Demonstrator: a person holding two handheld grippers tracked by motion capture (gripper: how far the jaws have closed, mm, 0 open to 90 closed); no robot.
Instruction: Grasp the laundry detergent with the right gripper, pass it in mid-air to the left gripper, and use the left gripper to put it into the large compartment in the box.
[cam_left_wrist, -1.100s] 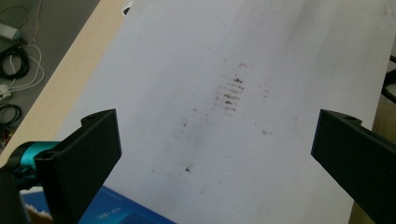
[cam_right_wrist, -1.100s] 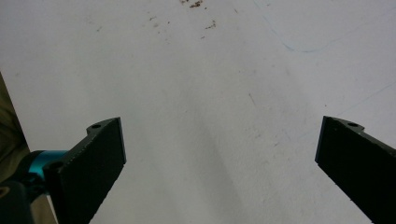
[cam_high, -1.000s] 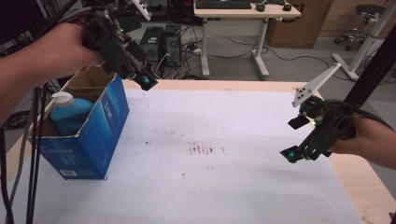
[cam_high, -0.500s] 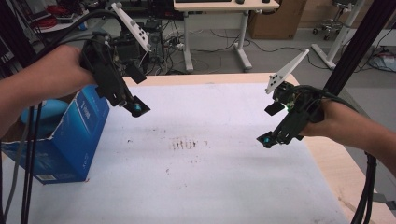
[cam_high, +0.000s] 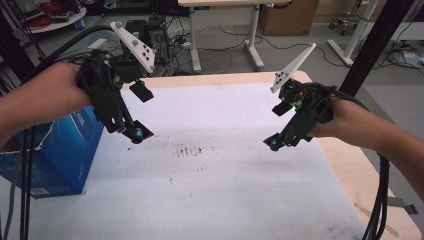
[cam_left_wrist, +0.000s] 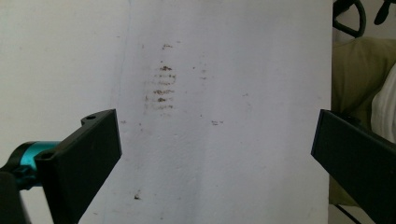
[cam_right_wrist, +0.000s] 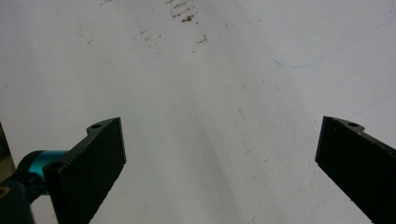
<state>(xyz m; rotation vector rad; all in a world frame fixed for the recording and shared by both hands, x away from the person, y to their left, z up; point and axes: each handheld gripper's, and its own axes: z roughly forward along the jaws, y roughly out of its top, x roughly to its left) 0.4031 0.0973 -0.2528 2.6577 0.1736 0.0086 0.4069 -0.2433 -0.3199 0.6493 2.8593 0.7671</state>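
Observation:
My left gripper (cam_high: 140, 112) hovers over the left part of a white mat (cam_high: 225, 200), just right of a blue cardboard box (cam_high: 60, 150). It is open, with its jaws wide apart and nothing between them. In the left gripper view the left gripper (cam_left_wrist: 215, 149) looks down on bare mat and a patch of brown stains (cam_left_wrist: 161, 86). My right gripper (cam_high: 276, 125) hangs over the mat's right side, also open and empty. The right gripper view shows the right gripper (cam_right_wrist: 219, 158) above plain mat, with the brown stains (cam_right_wrist: 182, 11) at the top edge.
The brown stains (cam_high: 192, 150) lie mid-mat between the two grippers. The wooden table (cam_high: 350, 170) shows along the mat's right side. Cables (cam_high: 380, 200) trail from both hands. Desks and floor clutter stand beyond the far edge. Olive cloth (cam_left_wrist: 359, 79) lies past the mat's edge.
The left gripper has come away from the top of the blue box and down toward the mat. The right gripper has moved left toward the middle. Both stayed open.

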